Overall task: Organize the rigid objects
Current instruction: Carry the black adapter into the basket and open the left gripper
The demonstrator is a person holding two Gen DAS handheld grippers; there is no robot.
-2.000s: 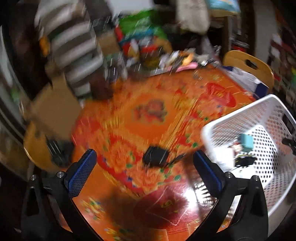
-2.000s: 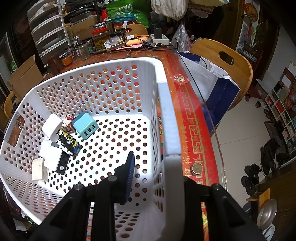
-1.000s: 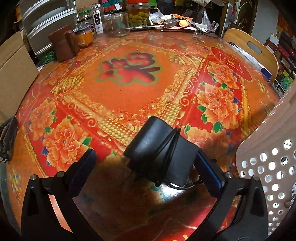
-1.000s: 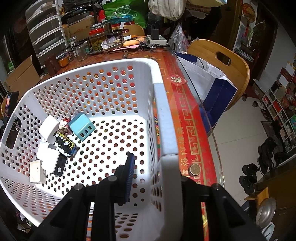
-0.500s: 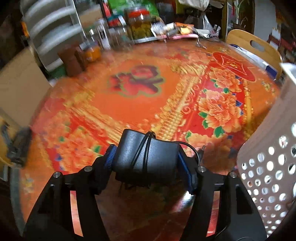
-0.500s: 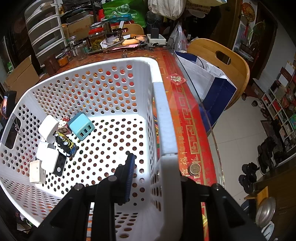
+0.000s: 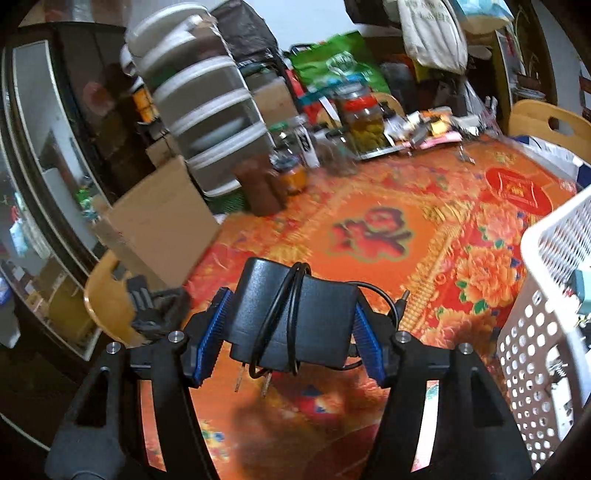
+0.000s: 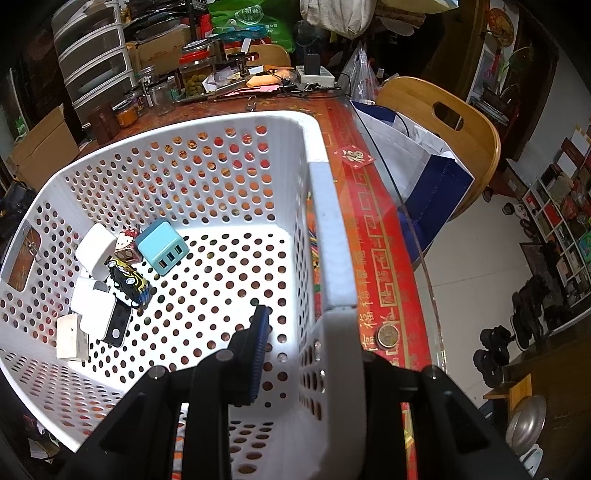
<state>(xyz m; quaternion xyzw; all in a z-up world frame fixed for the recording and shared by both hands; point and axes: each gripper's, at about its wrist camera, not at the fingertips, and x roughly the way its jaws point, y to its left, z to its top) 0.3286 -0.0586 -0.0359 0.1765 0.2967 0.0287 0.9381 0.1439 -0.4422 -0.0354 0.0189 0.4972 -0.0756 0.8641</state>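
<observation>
A red diamond sticker [image 8: 356, 157] on the counter's edge carries the gold character 福. The red border strip [image 8: 380, 280] of the tablecloth repeats gold characters, among them 福 and 禄. A large red character sits blurred in the orange tablecloth's centre [image 7: 371, 234]. Print on the green bag [image 8: 251, 16] is too small to read.

The worktop [image 7: 373, 229] wears a red-and-orange floral cloth under glass. At its far edge stand a jar of green pickles [image 8: 195, 75], a small orange-filled jar [image 8: 126, 112] and a brown container [image 8: 103, 122]. A grey plastic drawer tower [image 7: 207, 122] rises behind them, with a cardboard box [image 7: 159, 229] beside it. A wooden chair [image 8: 454, 122] sits near the worktop's right side, a blue-and-white bag [image 8: 424, 173] against it. A coin [image 8: 388, 335] lies on the red border.
</observation>
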